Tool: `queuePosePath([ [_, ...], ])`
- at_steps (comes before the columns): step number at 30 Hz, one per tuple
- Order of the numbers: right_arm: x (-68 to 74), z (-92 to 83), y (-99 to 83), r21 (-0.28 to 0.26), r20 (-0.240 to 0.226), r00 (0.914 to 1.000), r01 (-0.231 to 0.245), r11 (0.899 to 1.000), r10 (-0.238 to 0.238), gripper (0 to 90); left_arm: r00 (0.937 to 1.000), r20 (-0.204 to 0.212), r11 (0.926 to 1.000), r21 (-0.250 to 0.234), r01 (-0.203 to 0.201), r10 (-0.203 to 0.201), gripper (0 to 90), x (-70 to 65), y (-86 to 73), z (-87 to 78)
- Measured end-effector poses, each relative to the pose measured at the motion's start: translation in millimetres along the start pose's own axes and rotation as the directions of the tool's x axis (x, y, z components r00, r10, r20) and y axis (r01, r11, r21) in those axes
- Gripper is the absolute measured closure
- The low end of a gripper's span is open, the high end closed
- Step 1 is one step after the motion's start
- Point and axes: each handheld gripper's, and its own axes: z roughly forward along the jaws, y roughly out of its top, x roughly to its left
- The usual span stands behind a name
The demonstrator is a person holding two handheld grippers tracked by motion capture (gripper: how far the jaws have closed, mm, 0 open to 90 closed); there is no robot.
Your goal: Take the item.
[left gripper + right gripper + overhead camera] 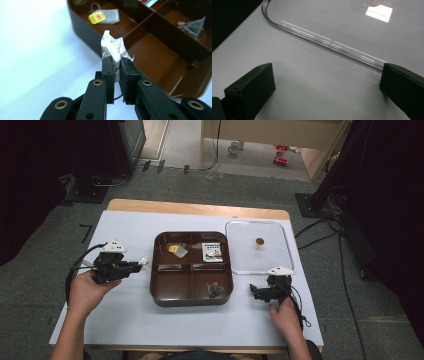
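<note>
High view: left tongs point(142, 264) sat just left of the brown tray point(192, 297), clamped on a small white packet point(144, 262) held above the white tabletop point(150, 320), close to the tray's left wall but outside it. The tray had four compartments: a tea bag with yellow tag point(176, 249) in the far-left one, a printed sachet point(213, 252) in the far-right one, a grey pyramid bag point(216, 289) in the near-right one; near-left one looked bare. A clear lid point(280, 265) with a brown knob point(259, 241) lay flat just right of the tray. Right tongs point(253, 291) rested low at the lid's near edge, right of the tray, the person's hand behind them. Left gripper view: left tongs point(117, 68) were pinched tight on the crumpled white packet point(113, 46), which stuck up past the tips; print on it too small to read. Tray point(85, 37) wall was right behind the packet, yellow-tag tea bag point(103, 17) further in, pyramid bag point(193, 25) in a compartment at the right side. Right gripper view: right tongs point(327, 80) stood wide apart, nothing between them, just bare tabletop point(312, 87). The clear lid point(324, 42) rim ran diagonally just beyond the tips, passing close by the right-hand jaw; contact there was not clear.
</note>
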Motion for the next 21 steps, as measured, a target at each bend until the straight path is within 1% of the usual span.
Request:
queuePosePath([
  [1,0.0,0.0,0.0,0.0,0.0,1.0,0.0,1.0,0.0,0.0,0.9999,-0.01,1.0,0.003,0.007,-0.007,83.6,3.0,-2.2,1.8],
  [5,0.0,0.0,0.0,0.0,0.0,1.0,0.0,1.0,0.0,0.0,0.9997,-0.017,0.9997,0.011,0.02,-0.019,83.6,8.1,-4.8,5.2],
  [9,0.0,0.0,0.0,0.0,0.0,1.0,0.0,1.0,0.0,0.0,0.9991,-0.026,0.9987,0.037,0.035,-0.035,83.5,14.9,-8.2,14.1],
  [10,0.0,0.0,0.0,0.0,0.0,1.0,0.0,1.0,0.0,0.0,0.9988,-0.028,0.9981,0.046,0.042,-0.04,83.4,17.3,-9.1,19.2],
  [11,0.0,0.0,0.0,0.0,0.0,1.0,0.0,1.0,0.0,0.0,0.9988,-0.028,0.9981,0.046,0.042,-0.04,83.5,17.3,-9.1,19.2],
  [13,0.0,0.0,0.0,0.0,0.0,1.0,0.0,1.0,0.0,0.0,0.9988,-0.028,0.9972,0.063,0.041,-0.039,83.4,19.2,-9.3,27.3],
  [14,0.0,0.0,0.0,0.0,0.0,1.0,0.0,1.0,0.0,0.0,0.9988,-0.028,0.9972,0.063,0.041,-0.039,83.4,19.2,-9.3,27.3],
  [15,0.1,0.0,0.0,0.0,0.0,1.0,0.0,1.0,0.0,0.0,0.999,-0.028,0.9965,0.074,0.038,-0.036,83.4,19.7,-9.1,32.4],
  [21,0.1,0.0,0.0,0.0,0.001,1.0,0.0,1.0,0.0,0.0,0.9987,-0.033,0.9951,0.09,0.041,-0.038,83.1,22.1,-10.5,41.4],
])
